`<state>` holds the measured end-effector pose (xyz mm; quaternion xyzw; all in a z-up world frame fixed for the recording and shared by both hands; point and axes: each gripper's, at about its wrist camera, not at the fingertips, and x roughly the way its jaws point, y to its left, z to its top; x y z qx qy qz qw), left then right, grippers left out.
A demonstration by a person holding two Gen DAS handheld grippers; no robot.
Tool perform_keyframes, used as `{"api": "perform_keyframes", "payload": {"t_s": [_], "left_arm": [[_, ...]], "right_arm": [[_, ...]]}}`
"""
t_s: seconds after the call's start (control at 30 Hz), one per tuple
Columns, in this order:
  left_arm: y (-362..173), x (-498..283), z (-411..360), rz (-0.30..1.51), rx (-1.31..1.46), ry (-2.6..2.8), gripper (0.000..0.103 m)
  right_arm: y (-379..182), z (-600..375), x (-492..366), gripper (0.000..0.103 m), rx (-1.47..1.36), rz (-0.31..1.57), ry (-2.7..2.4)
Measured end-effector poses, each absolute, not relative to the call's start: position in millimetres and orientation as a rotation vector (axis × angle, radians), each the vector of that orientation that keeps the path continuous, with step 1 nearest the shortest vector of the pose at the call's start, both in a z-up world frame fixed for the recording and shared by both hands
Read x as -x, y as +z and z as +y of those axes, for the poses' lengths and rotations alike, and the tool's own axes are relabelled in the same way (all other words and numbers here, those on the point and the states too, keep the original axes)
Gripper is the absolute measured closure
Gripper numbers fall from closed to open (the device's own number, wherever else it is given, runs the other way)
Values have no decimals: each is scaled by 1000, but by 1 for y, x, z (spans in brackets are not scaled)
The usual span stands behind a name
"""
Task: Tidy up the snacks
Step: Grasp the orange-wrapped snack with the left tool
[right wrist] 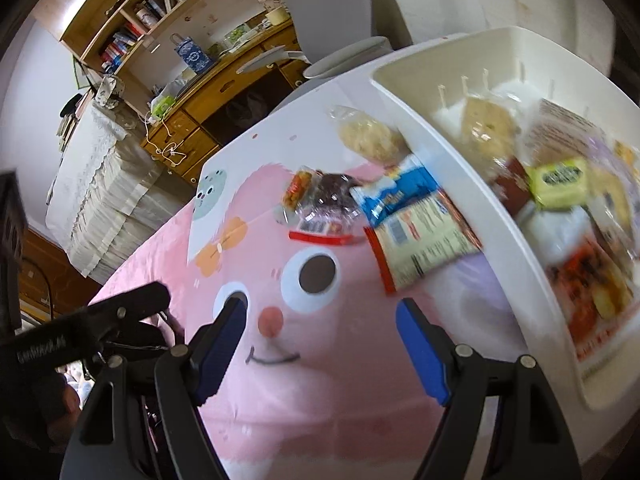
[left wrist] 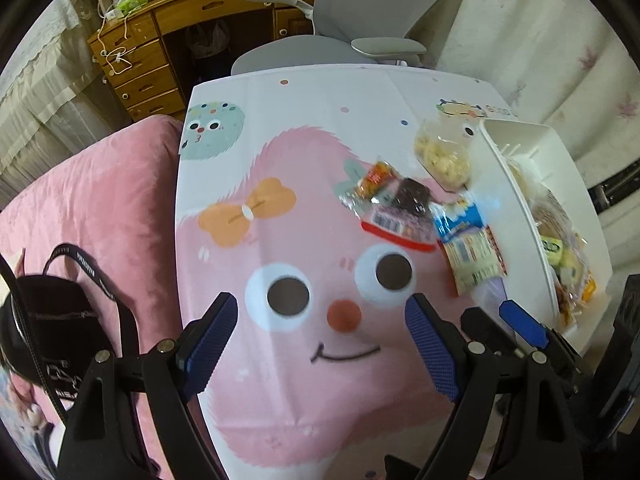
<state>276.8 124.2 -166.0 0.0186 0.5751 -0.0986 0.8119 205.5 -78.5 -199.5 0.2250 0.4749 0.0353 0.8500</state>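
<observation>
Several snack packs lie on the cartoon-print table (left wrist: 280, 128): a blue and cream packet (left wrist: 468, 240) (right wrist: 416, 232), a clear pack with a dark snack and red label (left wrist: 396, 208) (right wrist: 324, 212), and a clear bag of pale puffs (left wrist: 440, 156) (right wrist: 370, 138). A white bin (left wrist: 516, 208) (right wrist: 456, 152) at the right holds several snacks. My left gripper (left wrist: 320, 336) is open and empty over the table's pink face. My right gripper (right wrist: 322, 344) is open and empty, near the blue packet; one of its fingers (left wrist: 524, 322) shows in the left wrist view.
A pink bed cover (left wrist: 92, 208) with a black strapped bag (left wrist: 52, 320) lies left of the table. A grey office chair (left wrist: 360, 32) and a wooden desk (left wrist: 160, 40) stand behind. A bookshelf (right wrist: 152, 8) rises at the back.
</observation>
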Motion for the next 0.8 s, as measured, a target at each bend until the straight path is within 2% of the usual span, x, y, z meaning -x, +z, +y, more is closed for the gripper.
{"api": "perform_keyframes", "payload": {"t_s": [0.4, 0.8], "left_arm": [[-213, -374, 107, 1297, 14, -235, 18], [-249, -419, 72, 1354, 8, -304, 19]], "right_arm": [[-217, -53, -265, 25, -188, 902, 17], [-245, -47, -290, 25, -137, 866, 13]]}}
